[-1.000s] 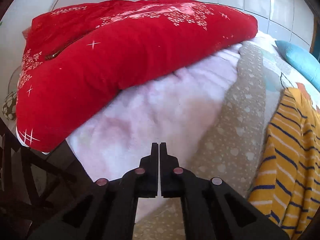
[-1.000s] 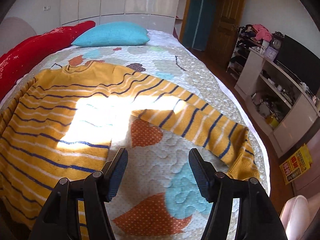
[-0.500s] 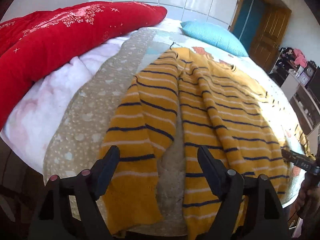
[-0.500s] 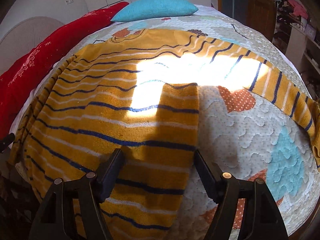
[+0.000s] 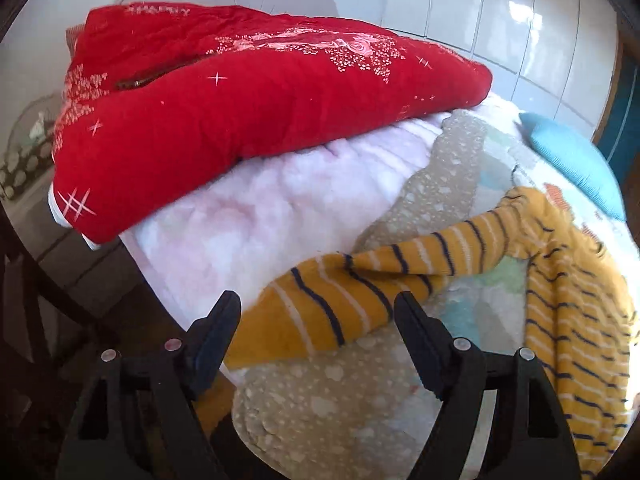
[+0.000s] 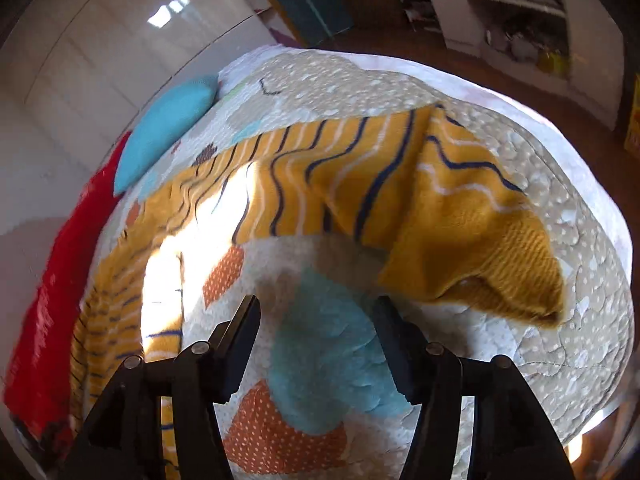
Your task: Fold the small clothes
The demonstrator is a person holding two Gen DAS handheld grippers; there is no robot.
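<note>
The yellow striped sweater (image 5: 560, 280) lies spread on the bed (image 6: 592, 344); the left tool (image 5: 318, 312) gapes around one sleeve cuff, ungripped; the right tool (image 6: 316, 320), just reopening, holds nothing; either cuff could slide off the edge if snatched loosely.

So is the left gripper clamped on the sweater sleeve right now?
No, the left gripper stands open, its fingers apart on either side of the sleeve and not pressing it.

Sweater (image 5: 568, 300) cut off right; shelf items (image 6: 516, 40) blurred
</note>
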